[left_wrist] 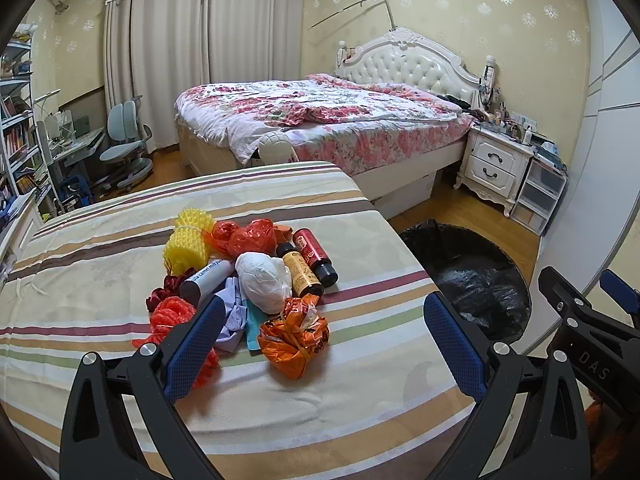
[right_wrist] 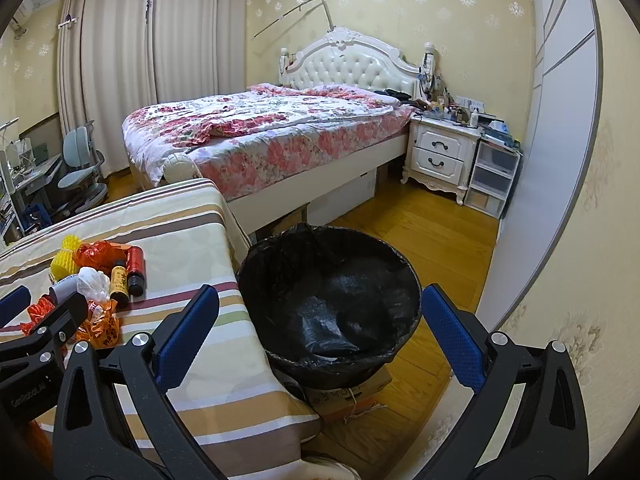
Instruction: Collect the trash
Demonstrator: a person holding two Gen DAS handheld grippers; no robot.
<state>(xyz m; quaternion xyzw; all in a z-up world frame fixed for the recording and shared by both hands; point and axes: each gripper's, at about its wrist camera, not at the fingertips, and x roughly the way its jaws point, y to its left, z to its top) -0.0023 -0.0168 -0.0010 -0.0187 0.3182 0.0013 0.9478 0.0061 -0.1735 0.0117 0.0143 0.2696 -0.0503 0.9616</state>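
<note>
A pile of trash lies on the striped table (left_wrist: 360, 360): an orange knotted bag (left_wrist: 294, 334), a white wad (left_wrist: 264, 282), two small bottles (left_wrist: 316, 258), yellow foam netting (left_wrist: 188, 242), red bags (left_wrist: 250, 238) and a tube (left_wrist: 206, 280). My left gripper (left_wrist: 324, 320) is open and empty, just above the near edge of the pile. My right gripper (right_wrist: 320, 320) is open and empty, above the black-lined trash bin (right_wrist: 332, 304) beside the table. The pile also shows in the right wrist view (right_wrist: 100, 280).
A bed (left_wrist: 320, 120) with floral bedding stands behind the table. A white nightstand (right_wrist: 440, 152) and plastic drawers (right_wrist: 492, 180) are at the back right. A desk with a chair (left_wrist: 124, 148) is at the left. A wardrobe (right_wrist: 560, 160) flanks the right.
</note>
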